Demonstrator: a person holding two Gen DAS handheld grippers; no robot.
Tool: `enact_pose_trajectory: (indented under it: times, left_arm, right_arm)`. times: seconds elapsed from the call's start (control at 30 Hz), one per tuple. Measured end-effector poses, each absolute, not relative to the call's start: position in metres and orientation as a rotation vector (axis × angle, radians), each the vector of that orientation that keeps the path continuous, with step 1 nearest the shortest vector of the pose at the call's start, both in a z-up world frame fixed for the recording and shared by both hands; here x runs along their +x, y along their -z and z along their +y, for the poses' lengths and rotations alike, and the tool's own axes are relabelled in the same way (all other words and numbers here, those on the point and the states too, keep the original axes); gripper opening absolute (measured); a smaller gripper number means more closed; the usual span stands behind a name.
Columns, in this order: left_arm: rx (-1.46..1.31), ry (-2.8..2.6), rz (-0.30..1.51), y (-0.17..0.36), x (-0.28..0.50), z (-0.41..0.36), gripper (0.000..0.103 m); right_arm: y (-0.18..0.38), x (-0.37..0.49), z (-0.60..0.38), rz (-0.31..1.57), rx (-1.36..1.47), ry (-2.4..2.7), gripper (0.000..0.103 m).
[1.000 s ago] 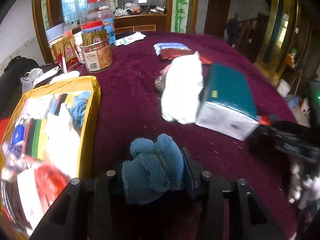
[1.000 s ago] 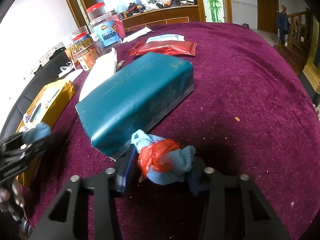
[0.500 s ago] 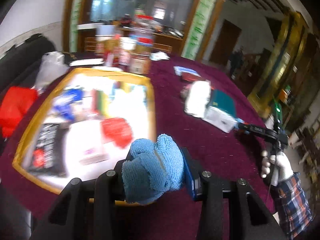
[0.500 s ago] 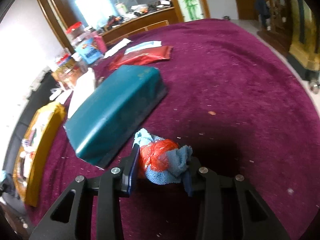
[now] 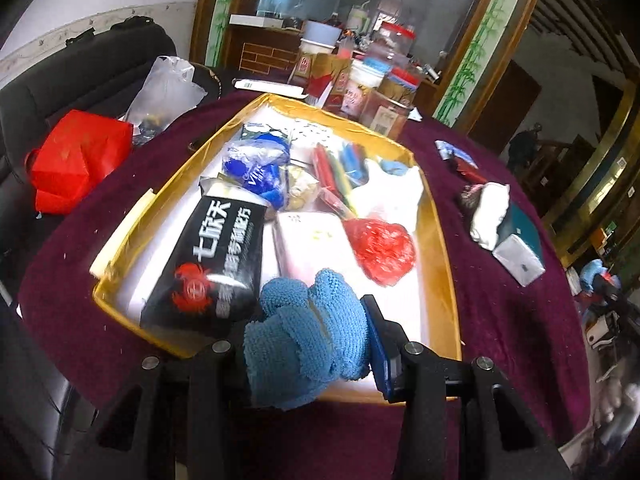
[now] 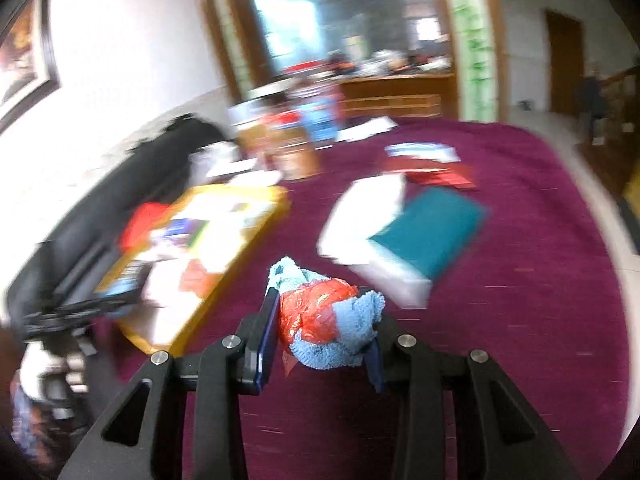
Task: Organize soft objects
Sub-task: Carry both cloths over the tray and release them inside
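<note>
the left gripper (image 5: 308, 340) is tipped down over the yellow box (image 5: 442, 280), squeezed on a blue cloth (image 5: 304, 336). the right gripper (image 6: 320, 320) is tipped down over the purple table (image 6: 520, 280), squeezed on a red and blue bundle (image 6: 326, 316).

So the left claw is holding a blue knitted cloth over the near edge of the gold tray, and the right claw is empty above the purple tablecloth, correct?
Not quite. The right claw is not empty: the right wrist view shows it shut on a bundle of light blue cloth and red plastic above the purple tablecloth. The rest holds: the left claw grips the blue knitted cloth over the gold tray's near edge.
</note>
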State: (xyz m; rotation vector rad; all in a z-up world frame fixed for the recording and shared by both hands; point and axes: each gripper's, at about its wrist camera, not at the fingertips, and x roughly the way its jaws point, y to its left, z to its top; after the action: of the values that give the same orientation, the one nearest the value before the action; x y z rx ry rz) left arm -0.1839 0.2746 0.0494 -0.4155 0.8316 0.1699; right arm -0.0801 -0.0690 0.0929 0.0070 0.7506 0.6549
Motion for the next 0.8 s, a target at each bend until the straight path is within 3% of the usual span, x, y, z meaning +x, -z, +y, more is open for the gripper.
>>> enact_pose_trajectory:
  times: [0.2,0.33,0.43,0.6,0.67,0.73,0.8]
  left_arm:
    - [-0.426,-0.2,0.898,-0.032,-0.169,0.284,0.053]
    - [-0.491,-0.162,0.822,-0.047,-0.192,0.295,0.059]
    - [-0.508,-0.179,0.757,-0.061,-0.212,0.302,0.07]
    - [-0.494,-0.24,0.684,-0.083,-0.224,0.304,0.075]
    - [-0.448,-0.28,0.644,-0.093,-0.228,0.296,0.083]
    - [-0.359,-0.364,0.6,-0.101,-0.234,0.282,0.102]
    - [-0.283,-0.413,0.57,-0.104,-0.239,0.269,0.102]
  right_arm:
    - [-0.081,-0.095,0.048,0.825,-0.085,-0.866,0.036]
    - [-0.07,-0.111,0.109,0.827,-0.219,-0.914,0.036]
    - [-0.052,-0.114,0.136,0.851,-0.291,-0.909,0.036]
    - [-0.024,-0.117,0.16,0.89,-0.422,-0.848,0.04]
    - [-0.025,-0.124,0.16,0.838,-0.475,-0.818,0.044]
    - [-0.03,-0.129,0.151,0.797,-0.453,-0.818,0.06]
    - [-0.036,-0.134,0.136,0.756,-0.391,-0.808,0.067]
